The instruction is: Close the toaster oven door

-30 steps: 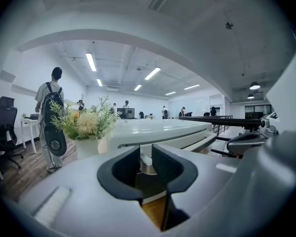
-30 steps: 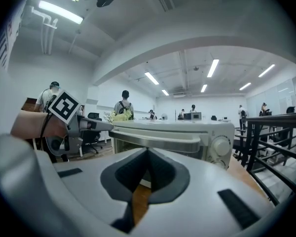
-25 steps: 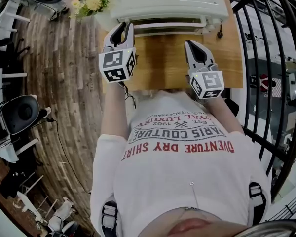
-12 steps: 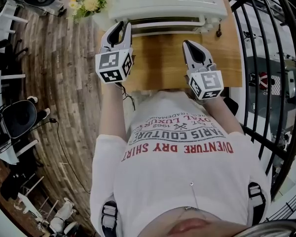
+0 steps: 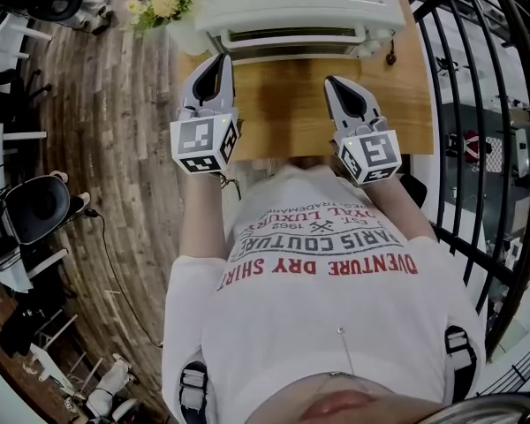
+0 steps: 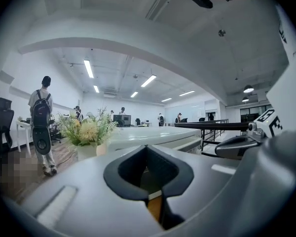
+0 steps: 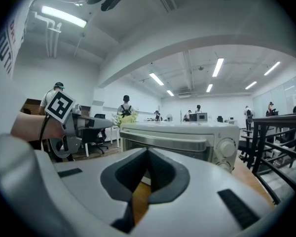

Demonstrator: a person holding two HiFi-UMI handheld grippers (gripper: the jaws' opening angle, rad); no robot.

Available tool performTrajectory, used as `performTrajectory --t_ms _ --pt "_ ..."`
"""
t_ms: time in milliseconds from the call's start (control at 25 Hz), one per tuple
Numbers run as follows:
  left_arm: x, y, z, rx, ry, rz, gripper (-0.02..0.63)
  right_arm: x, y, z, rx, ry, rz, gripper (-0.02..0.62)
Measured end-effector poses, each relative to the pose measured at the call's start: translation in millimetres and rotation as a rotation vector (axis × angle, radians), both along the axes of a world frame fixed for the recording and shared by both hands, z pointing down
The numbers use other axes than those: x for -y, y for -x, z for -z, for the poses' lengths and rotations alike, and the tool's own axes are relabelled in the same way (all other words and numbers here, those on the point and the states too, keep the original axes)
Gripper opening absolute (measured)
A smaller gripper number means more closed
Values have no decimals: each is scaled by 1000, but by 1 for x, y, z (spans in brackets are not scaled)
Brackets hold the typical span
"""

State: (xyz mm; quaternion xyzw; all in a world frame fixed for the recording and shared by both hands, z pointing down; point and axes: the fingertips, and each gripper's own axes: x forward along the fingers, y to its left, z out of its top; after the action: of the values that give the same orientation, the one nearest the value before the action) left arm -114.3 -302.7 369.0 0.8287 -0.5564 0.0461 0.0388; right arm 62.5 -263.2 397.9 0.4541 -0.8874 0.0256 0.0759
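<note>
The white toaster oven point(image 5: 296, 3) stands at the far edge of the wooden table point(image 5: 287, 109). Its door point(image 7: 163, 149) stands upright against the front, and the handle bar point(image 5: 291, 39) runs across it. In the right gripper view the knobs point(image 7: 227, 147) show to the right of the door. My left gripper point(image 5: 222, 58) hovers just short of the oven's left front corner, shut and empty. Its fingertips also meet in its own view point(image 6: 147, 146). My right gripper point(image 5: 329, 81) hangs over the table a little further back, shut with nothing in it point(image 7: 148, 151).
A vase of flowers point(image 5: 163, 3) stands left of the oven, close to my left gripper. A black railing point(image 5: 486, 104) runs along the right of the table. Office chairs point(image 5: 35, 206) and people point(image 6: 42, 125) stand on the wooden floor at the left.
My left gripper has drawn back a little from the oven's handle toward the person. The right gripper has barely moved.
</note>
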Motion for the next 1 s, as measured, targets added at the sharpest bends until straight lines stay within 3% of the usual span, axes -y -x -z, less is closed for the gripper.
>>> performTrajectory --t_ms 520,1000 --pt "-56 -30 2 -21 -2 -95 12 -19 4 18 -4 -79 63 5" --pt "-71 -32 12 -30 -25 -83 12 -28 -4 23 -11 -103 56 5"
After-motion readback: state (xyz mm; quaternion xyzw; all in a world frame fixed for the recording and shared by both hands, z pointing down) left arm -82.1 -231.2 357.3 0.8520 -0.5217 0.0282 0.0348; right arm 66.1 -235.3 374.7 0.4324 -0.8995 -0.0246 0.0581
